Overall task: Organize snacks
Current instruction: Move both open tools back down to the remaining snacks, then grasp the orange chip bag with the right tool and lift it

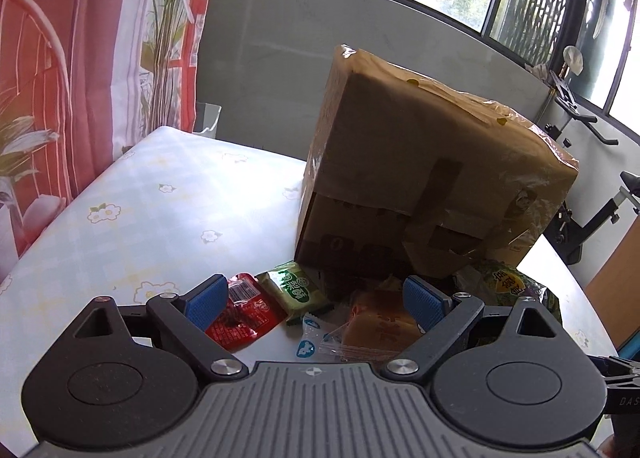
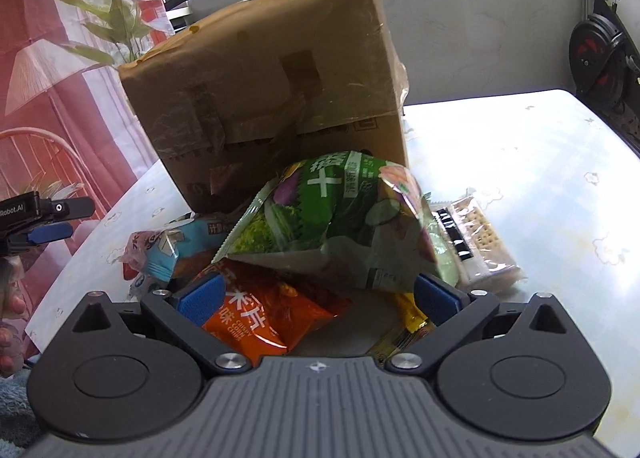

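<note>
The orange snack bag [image 2: 264,322] reads "CURRY CORN CHIPS" beneath large Chinese characters. The other gripper's black body [image 2: 24,213], at the left edge of the right wrist view, bears "Robot.AI". In the left wrist view, a black part [image 1: 624,402] at the right edge shows the letters "DAS". Chinese print on the green packets is too unclear to read.

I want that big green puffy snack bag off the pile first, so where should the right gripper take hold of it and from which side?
Grip the big green puffy snack bag by its flat crimped seal edge at the lower left, coming in low from the front. The right gripper is open below it. The bag's middle looks inflated and slippery, likely too wide; it leans on the brown cardboard box.
</note>
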### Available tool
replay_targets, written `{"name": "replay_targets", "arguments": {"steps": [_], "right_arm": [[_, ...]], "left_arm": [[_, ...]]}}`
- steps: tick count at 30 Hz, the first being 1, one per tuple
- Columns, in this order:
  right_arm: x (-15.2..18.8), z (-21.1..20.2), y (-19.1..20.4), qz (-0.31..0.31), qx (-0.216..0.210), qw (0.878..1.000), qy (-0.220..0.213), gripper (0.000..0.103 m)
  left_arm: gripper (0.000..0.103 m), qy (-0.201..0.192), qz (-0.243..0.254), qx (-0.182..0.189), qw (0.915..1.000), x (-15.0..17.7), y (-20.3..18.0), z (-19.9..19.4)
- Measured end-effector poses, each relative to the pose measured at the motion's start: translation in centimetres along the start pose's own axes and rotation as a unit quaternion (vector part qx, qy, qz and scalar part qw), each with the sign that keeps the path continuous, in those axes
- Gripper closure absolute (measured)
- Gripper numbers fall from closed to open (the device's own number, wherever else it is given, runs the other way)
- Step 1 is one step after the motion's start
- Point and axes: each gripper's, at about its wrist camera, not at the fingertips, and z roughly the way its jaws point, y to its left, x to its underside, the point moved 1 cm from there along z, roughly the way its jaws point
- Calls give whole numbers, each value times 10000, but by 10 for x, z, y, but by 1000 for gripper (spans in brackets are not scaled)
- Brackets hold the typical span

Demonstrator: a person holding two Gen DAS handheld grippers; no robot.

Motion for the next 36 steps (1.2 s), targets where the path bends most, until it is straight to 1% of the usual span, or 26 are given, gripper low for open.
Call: {"name": "replay_targets", "arguments": {"steps": [3,11,13,17,19,21,23,27,30,33,35,36], "right_arm": [[4,3,7,-19,-71,9999,119,0],[6,7,19,116,-175,9994,277,0],[5,14,23,132,-245,9987,425,0],[9,32,35,90,-355,9954,884,0],[8,36,41,2,-400,9947,952,0],[6,40,45,-92,-340,9949,943,0],[2,46,45,38,-338,9946,979,0],[0,60,33,674,-329,9906,1145,0],[3,63,31,726,-406,9901,1128,0],[4,61,35,530,-414,9913,1134,3],[4,57,36,500,-432,9920,1075,8],[4,54,36,487,-429,9923,1058,13]], "left_arm": [[8,-55,45,-54,10000,1,2,-3],[8,-292,-82,3,9995,5,15,-12],[8,-291,-92,6,9995,6,18,-13],[7,-342,-154,48,9993,10,22,-16],[5,-385,-179,19,9991,11,24,-17],[4,-373,-247,51,9990,12,25,-17],[3,-355,-281,96,9989,13,26,-17],[3,-381,-137,86,9991,14,23,-17],[2,-391,-80,30,9992,15,23,-16],[1,-428,-70,2,9991,15,22,-17],[0,-471,-69,25,9989,15,22,-18],[0,-469,-66,32,9989,15,21,-19]]}}
